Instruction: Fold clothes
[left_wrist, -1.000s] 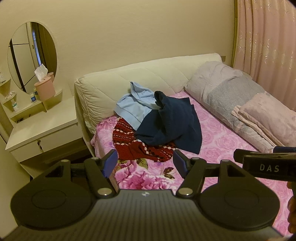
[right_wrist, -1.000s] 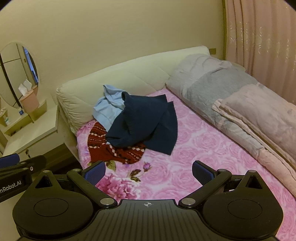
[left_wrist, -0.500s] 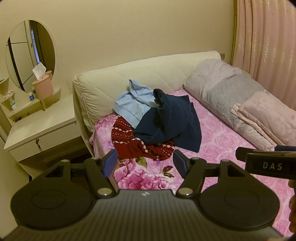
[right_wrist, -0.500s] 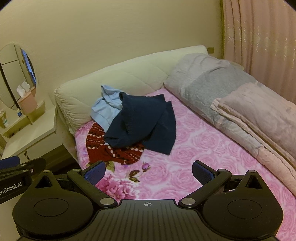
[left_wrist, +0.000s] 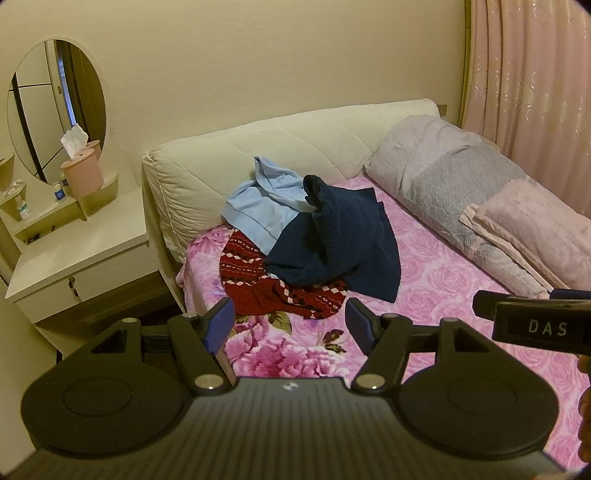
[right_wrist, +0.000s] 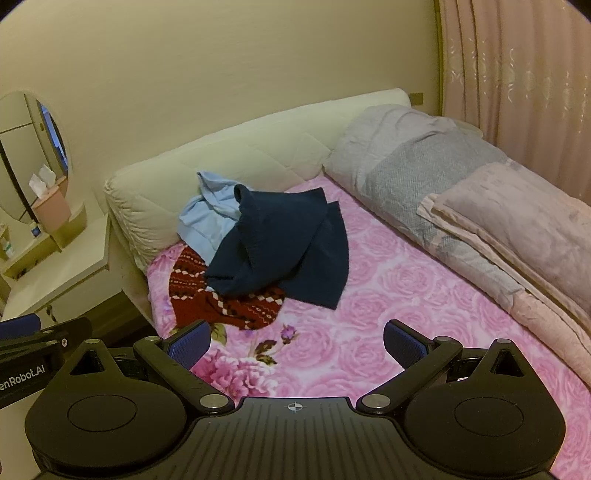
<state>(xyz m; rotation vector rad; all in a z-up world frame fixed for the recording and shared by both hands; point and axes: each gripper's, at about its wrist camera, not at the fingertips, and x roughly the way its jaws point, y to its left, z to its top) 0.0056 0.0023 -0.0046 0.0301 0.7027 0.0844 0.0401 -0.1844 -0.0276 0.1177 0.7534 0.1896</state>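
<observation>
A heap of clothes lies on the pink rose-print bed (left_wrist: 436, 273) near the headboard. A navy knit garment (left_wrist: 343, 240) is on top, a light blue garment (left_wrist: 262, 206) behind it, and a red patterned sweater (left_wrist: 266, 284) beneath. The heap shows in the right wrist view too: navy garment (right_wrist: 291, 243), blue garment (right_wrist: 207, 221), red sweater (right_wrist: 221, 299). My left gripper (left_wrist: 290, 325) is open and empty, short of the heap. My right gripper (right_wrist: 297, 341) is open wider and empty, above the bed (right_wrist: 406, 302).
A cream padded headboard (left_wrist: 295, 144) backs the bed. Folded grey and pink quilts (left_wrist: 480, 199) lie along the right side by the curtain (left_wrist: 535, 92). A white nightstand (left_wrist: 81, 254) with oval mirror and pink tissue holder (left_wrist: 83, 173) stands left.
Both grippers have drifted slightly, so the clothes heap sits a little lower and nearer in both views. Neither gripper's opening has changed.
</observation>
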